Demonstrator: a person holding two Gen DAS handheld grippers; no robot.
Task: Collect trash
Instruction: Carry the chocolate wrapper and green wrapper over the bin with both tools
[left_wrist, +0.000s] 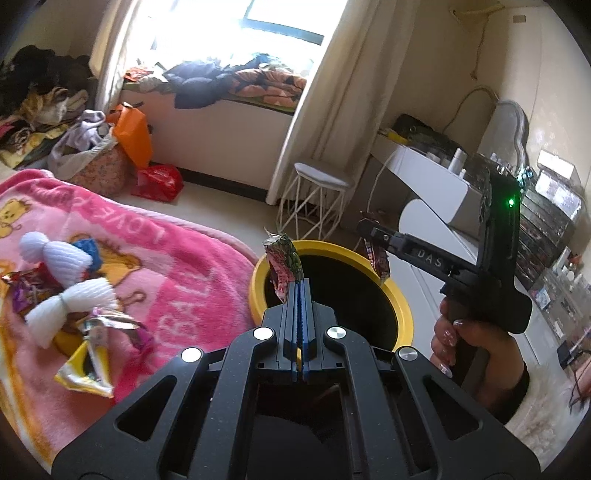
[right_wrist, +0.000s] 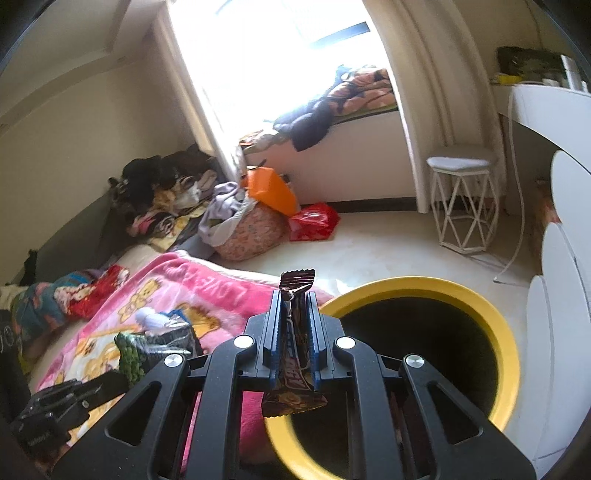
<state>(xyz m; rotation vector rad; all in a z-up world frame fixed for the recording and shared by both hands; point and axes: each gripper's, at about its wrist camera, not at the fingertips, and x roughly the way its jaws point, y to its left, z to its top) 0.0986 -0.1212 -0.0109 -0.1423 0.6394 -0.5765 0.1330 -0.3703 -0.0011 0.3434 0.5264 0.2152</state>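
Plainly, "LOVE" reads on the pink blanket (left_wrist: 155, 266) beside the yellow bin (left_wrist: 400, 299).

A pink blanket (left_wrist: 177, 273) with cartoon bears covers the bed. A white knitted doll (left_wrist: 70, 273) lies on it. Beyond the bed, a patterned basket (right_wrist: 251, 230) stuffed with clothes stands on the pale floor, with an orange bag (right_wrist: 271, 190) leaning against it and a red bag (right_wrist: 314, 221) just beside. A white wire-frame stool (right_wrist: 461, 199) stands near the cream curtain (left_wrist: 351, 103). Dark clothes and an orange quilt (left_wrist: 269, 83) are piled on the window seat. A white dressing table (left_wrist: 424, 173) stands by the wall at right.
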